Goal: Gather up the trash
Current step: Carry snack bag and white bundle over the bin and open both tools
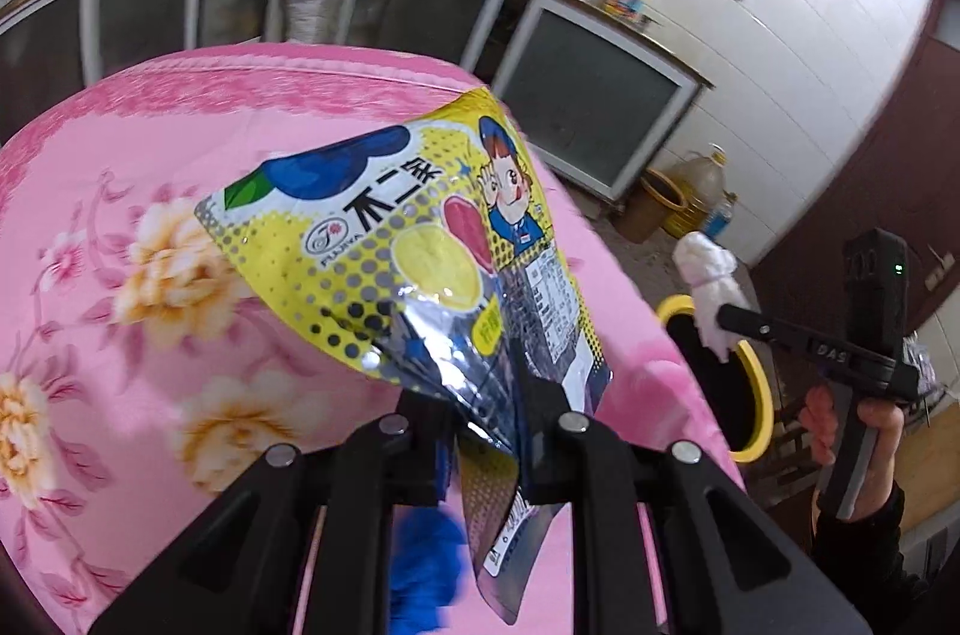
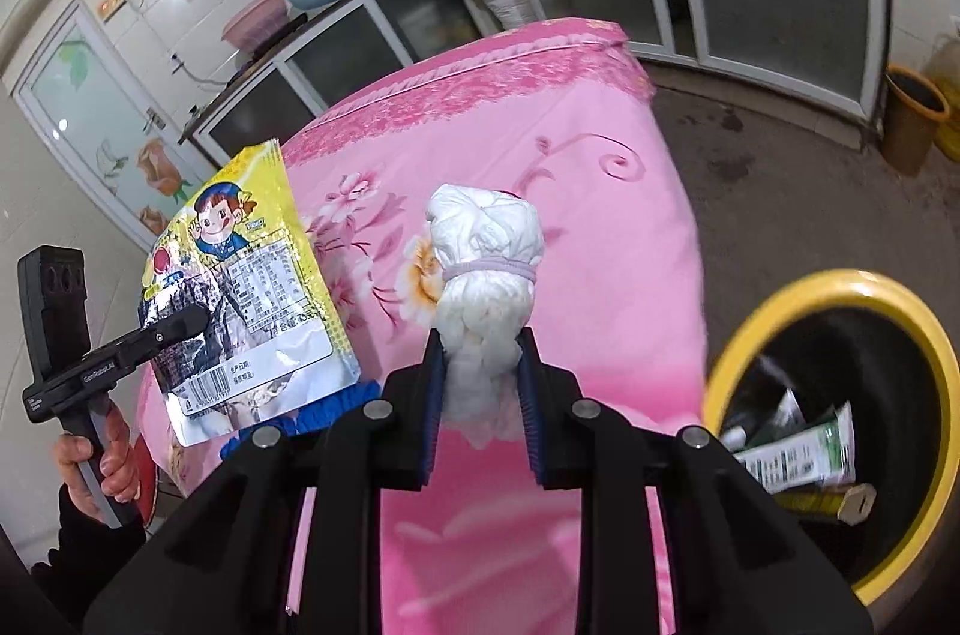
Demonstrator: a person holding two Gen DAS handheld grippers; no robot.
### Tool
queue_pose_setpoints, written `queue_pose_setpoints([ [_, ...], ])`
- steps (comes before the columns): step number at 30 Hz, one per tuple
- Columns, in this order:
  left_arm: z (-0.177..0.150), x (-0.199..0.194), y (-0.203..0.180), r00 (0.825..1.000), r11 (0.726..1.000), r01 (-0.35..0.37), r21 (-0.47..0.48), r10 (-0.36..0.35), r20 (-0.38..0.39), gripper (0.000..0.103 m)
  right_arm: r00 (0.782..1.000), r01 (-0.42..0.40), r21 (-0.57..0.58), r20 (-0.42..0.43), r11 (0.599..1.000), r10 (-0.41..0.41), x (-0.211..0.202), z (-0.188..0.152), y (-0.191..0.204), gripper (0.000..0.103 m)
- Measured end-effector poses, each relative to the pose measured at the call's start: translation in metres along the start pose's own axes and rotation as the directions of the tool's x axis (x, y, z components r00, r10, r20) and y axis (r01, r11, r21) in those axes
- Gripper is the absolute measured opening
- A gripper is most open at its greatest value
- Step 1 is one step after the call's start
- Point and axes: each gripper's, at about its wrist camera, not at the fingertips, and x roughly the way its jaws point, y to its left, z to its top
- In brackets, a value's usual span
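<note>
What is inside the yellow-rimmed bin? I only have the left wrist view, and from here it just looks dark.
Observer: The right wrist view looks into the bin: a green and white tube lies inside.
Operator: Is the tissue bundle tied?
Observer: Yes, a pale purple band wraps the white bundle held by the right gripper.
Operator: Anything on the wrapper's back?
Observer: The candy wrapper in the left gripper shows a barcode near its bottom edge.

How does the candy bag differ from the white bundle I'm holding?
The candy bag is flat, shiny and printed yellow; the white bundle is plain, crumpled and tied with a band. The left gripper holds the bag; the right gripper holds the bundle. Both are lifted off the pink table.
</note>
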Motion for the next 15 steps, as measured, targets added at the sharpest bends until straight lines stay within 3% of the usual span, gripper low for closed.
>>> queue_pose_setpoints([
  [8, 0.004, 0.022, -0.088, 0.997, 0.987, 0.082, 0.141, -0.083, 0.002, 0.014, 0.996, 0.058, 0.1, 0.064, 0.993, -0.064, -0.046, -0.029, -0.056, 0.023],
  [15, 0.006, 0.05, -0.152, 0.988, 0.961, 0.154, 0.229, -0.152, -0.025, 0.014, 0.975, 0.158, 0.176, 0.127, 0.972, -0.182, -0.089, -0.05, -0.104, 0.023],
])
